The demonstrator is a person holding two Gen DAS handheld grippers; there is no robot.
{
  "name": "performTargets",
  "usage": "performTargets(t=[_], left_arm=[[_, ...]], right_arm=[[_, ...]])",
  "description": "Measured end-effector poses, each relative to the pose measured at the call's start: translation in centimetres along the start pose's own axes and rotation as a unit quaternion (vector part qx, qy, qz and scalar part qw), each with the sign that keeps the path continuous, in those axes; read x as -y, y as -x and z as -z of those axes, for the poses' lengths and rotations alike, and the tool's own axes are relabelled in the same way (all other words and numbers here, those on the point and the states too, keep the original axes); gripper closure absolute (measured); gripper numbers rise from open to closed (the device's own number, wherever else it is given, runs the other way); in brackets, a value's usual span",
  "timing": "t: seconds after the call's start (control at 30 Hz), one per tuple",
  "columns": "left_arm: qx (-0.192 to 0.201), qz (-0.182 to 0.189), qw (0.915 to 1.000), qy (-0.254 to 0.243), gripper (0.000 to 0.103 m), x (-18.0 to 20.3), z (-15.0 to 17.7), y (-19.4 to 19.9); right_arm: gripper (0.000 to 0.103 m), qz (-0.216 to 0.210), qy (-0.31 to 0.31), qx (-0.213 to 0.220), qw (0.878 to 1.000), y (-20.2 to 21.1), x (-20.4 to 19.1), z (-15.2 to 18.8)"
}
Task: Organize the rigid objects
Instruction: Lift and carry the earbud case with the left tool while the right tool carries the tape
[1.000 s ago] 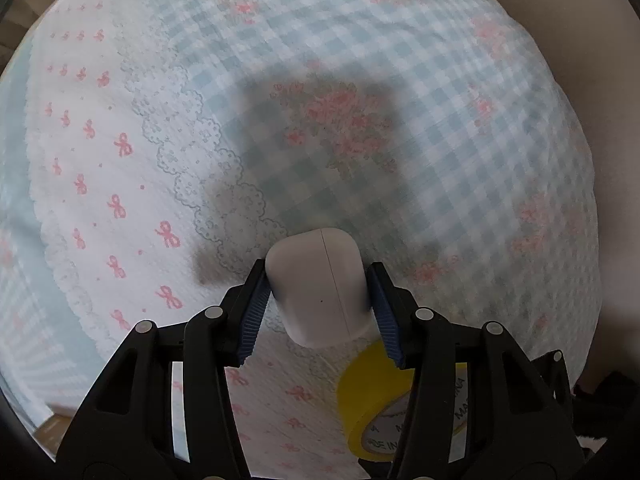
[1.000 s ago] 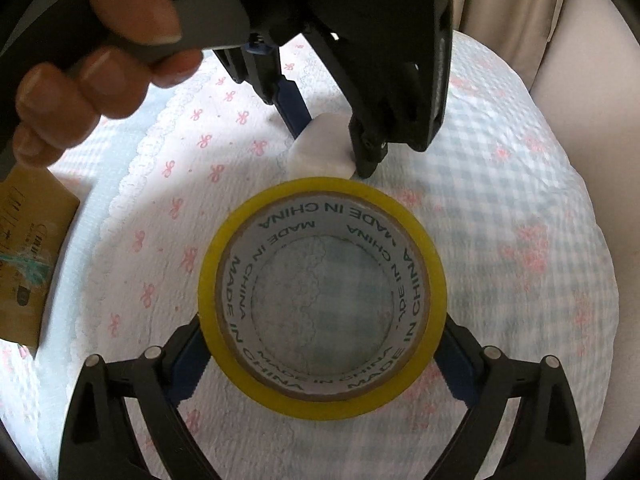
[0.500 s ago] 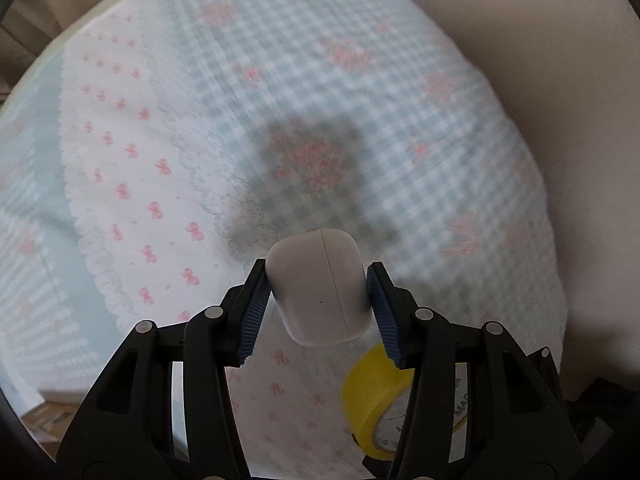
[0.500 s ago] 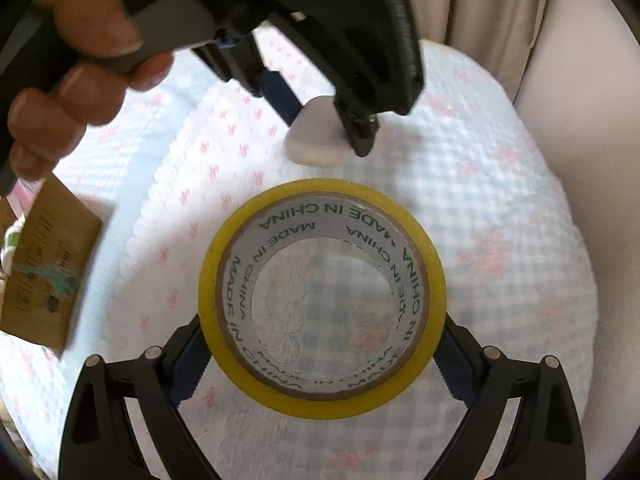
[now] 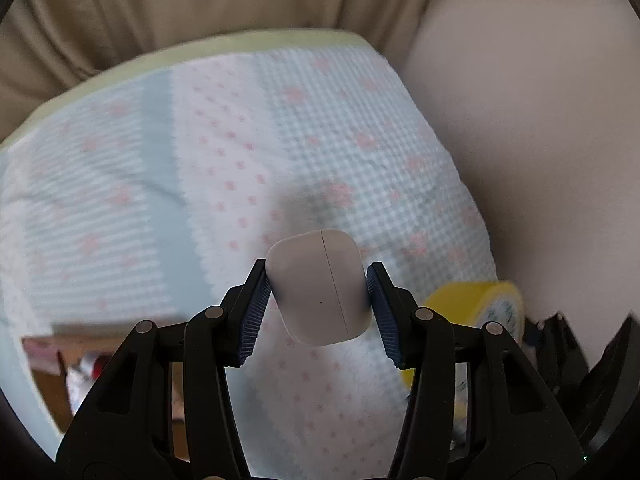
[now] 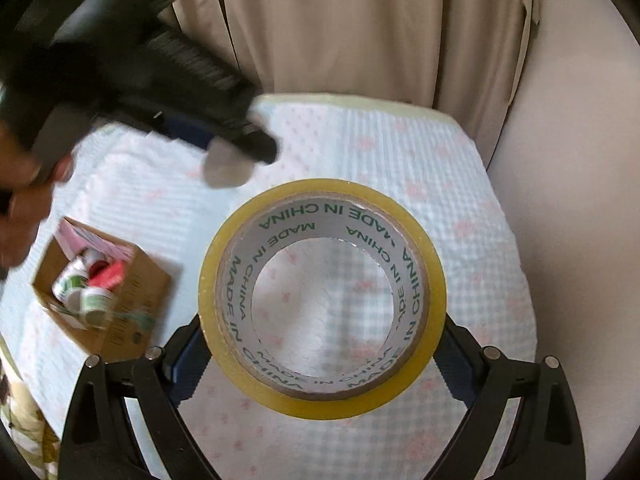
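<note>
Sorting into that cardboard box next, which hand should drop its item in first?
Probably left. The left tool, clamping the white earbud case, sits nearer the cardboard box than the right tool holding the tape roll.

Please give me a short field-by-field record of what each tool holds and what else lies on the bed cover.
left tool: shut on white earbud case, held above the cover
right tool: shut on yellow tape roll, clamped across its outer rim
surface: checked and bow-print bed cover
container: open cardboard box on the cover, left in the right wrist view
box contents: small bottles, exact count unclear
backdrop: beige curtain
</note>
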State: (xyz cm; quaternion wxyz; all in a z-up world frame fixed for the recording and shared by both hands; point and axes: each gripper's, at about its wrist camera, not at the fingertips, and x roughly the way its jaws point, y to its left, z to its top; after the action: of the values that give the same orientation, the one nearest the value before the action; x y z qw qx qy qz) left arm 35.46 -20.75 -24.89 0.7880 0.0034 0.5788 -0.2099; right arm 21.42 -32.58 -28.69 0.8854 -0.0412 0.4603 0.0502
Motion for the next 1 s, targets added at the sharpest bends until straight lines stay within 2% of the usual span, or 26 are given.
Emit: performTargets(t=[0.13, 0.33, 0.53, 0.73, 1.0], left_arm=[[0.032, -0.015, 0.9991, 0.025, 0.057, -3.1, 2.8, 5.3], [0.055, -0.041, 0.995, 0.072, 0.057, -9.2, 8.0, 12.0], [0.061, -0.06, 0.9916, 0.097, 0.057, -16.2, 12.9, 15.9], [0.05, -0.055, 0.9931, 0.09, 0.057, -22.7, 16.2, 17.1], [0.008, -0.044, 0.9982, 0.041, 0.057, -30.5, 18.9, 14.6]], right_arm=[[0.009, -0.015, 0.009, 0.014, 1.0, 3.4, -2.1, -1.7], [0.009, -0.061, 0.02, 0.024, 0.998, 6.7, -6.9, -3.9], [0.008, -0.095, 0.03, 0.031, 0.994, 8.0, -14.0, -5.1], [0.008, -0.114, -0.001, 0.007, 0.993, 7.4, -21.8, -5.5], [0.008, -0.085, -0.085, -0.034, 0.992, 4.6, -29.6, -5.6]])
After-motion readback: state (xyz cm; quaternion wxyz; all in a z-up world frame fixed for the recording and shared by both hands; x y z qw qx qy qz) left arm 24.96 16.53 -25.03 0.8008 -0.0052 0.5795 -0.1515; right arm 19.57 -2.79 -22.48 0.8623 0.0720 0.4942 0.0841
